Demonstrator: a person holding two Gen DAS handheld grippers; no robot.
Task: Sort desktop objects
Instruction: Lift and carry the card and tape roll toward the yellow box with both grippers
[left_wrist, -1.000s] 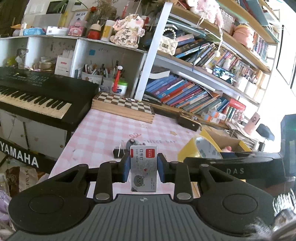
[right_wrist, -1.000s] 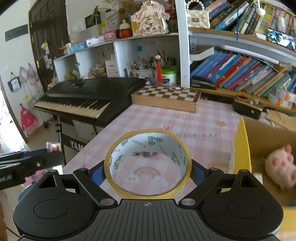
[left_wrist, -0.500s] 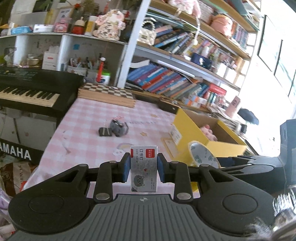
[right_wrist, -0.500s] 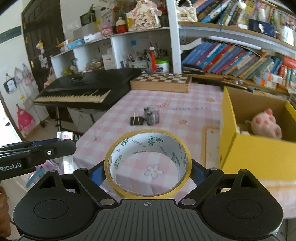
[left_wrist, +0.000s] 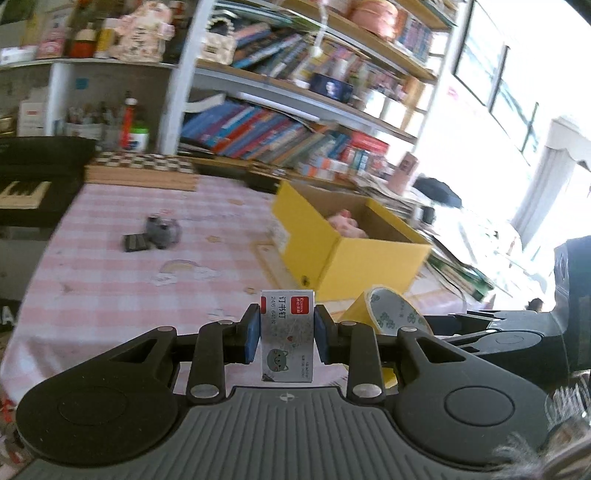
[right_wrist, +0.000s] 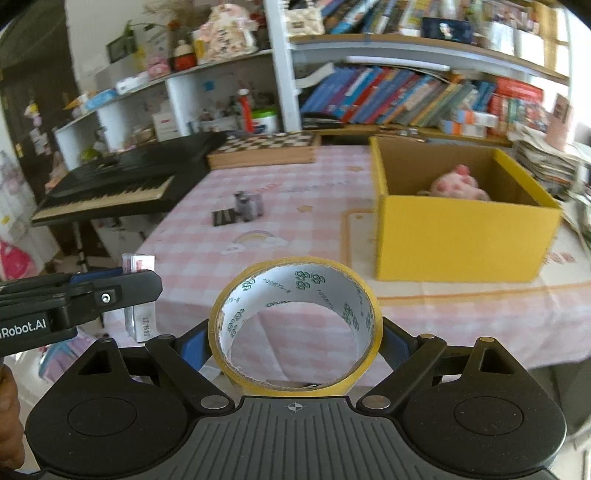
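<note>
1. My left claw (left_wrist: 287, 338) is clamped on a staple box (left_wrist: 287, 334), upright btw the blue pads; box bottom edge hidden behind the claw body.
2. My right claw (right_wrist: 295, 341) grips a tape roll (right_wrist: 295, 326), hole facing cam; lower rim cut off by the body.
3. Yellow box (right_wrist: 458, 240) at 1 o'clock from the tape, on the pink checked table (right_wrist: 295, 229); pink plush (right_wrist: 456, 184) inside, blurred.
4. Right cam shows keyboard (right_wrist: 122, 188) at 10 o'clock; left cam crops it.
5. Small dark items (left_wrist: 155, 234) at 11 o'clock, too blurred to ID.

Staple box (left_wrist: 287, 334), grey, upright, and yellow tape roll (right_wrist: 295, 326), on edge, both clamped off the desk; black binder clip (right_wrist: 224, 217) beside grey object (right_wrist: 248, 205) mid-desk; yellow carton (right_wrist: 458, 236) open.
</note>
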